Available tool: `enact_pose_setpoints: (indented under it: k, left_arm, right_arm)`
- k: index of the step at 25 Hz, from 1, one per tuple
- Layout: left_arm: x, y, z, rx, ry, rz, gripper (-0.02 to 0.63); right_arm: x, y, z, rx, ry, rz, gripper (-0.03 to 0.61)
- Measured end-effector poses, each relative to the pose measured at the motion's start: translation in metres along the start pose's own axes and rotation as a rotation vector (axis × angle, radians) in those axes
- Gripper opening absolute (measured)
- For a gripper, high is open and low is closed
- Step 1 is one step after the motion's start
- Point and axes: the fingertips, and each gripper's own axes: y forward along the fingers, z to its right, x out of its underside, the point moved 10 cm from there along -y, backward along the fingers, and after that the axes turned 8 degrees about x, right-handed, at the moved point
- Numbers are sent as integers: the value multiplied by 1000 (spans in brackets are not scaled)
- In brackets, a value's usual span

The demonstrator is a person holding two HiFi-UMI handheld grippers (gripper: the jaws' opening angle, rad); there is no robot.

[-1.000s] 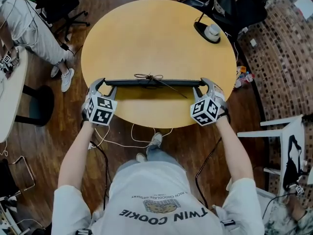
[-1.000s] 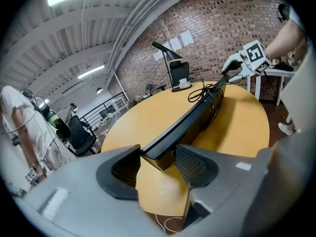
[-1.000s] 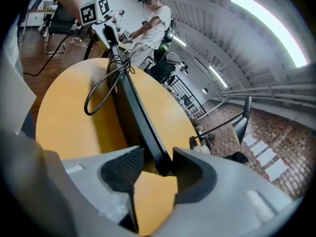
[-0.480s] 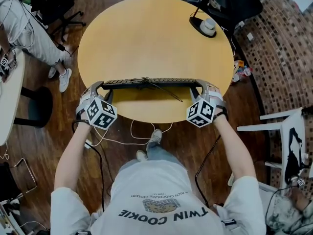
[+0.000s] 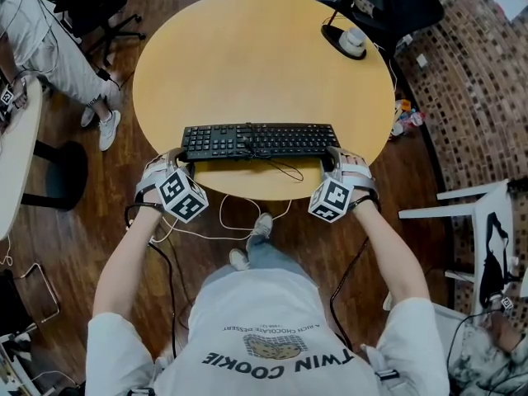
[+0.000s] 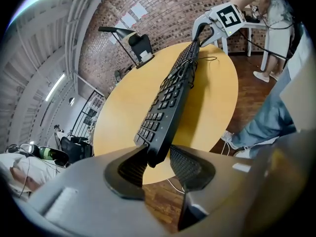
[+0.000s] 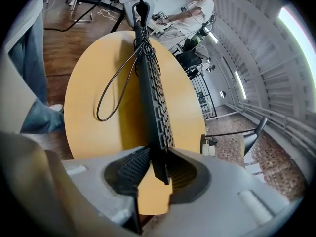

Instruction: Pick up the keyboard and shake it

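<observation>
The left gripper (image 5: 176, 154) pinches the left short end of the black keyboard (image 5: 260, 141). In the left gripper view its ribbed pads (image 6: 131, 168) sit on either side of that edge, and the jaws have just been closing onto it. The right gripper (image 5: 331, 157) clamps the opposite short end the same way. The right gripper view shows the keyboard's end standing between its dark pads (image 7: 132, 171), and these jaws have also just been closing on it. Held between the two, the keyboard stretches straight across the lower middle of the head view with its keys facing up, and it casts a shadow on the wood beneath it. Its thin black cable (image 5: 285, 169) is bunched at the middle and loops out below it. Under it lies the round yellow table (image 5: 264, 56), with the keyboard over the table's lower edge. A black desk lamp (image 5: 345, 42) stands at the table's upper right rim. A white cord (image 5: 239, 229) trails over the dark wooden floor (image 5: 74, 246) below the table. A seated person (image 5: 41, 40) occupies the upper left corner.
</observation>
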Motion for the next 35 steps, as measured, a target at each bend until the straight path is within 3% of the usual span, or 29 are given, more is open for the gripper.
enact_pose_setpoints:
  k: [6, 11, 15, 20, 24, 28, 35]
  left_arm:
    - [4, 16, 7, 24, 10, -39, 155]
    - [2, 24, 5, 75, 5, -73, 144]
    - [0, 22, 6, 89, 21, -92, 146]
    - [4, 12, 12, 87, 7, -64, 146]
    - [2, -4, 25, 97, -44, -6, 138]
    - [-2, -24, 48, 121, -95, 48, 107]
    - [-16, -58, 102, 131, -160, 96, 77]
  right_arm:
    - [-3, 11, -15, -80, -55, -80, 117]
    - [-9, 19, -15, -205, -16, -132, 123]
    - [-10, 14, -1, -292, 114, -197, 123]
    - [-10, -21, 7, -265, 305, -195, 120]
    - [-15, -48, -1, -282, 443, -182, 106]
    - [-23, -73, -12, -326, 602, -142, 52]
    - [-23, -124, -37, -359, 715, -56, 30]
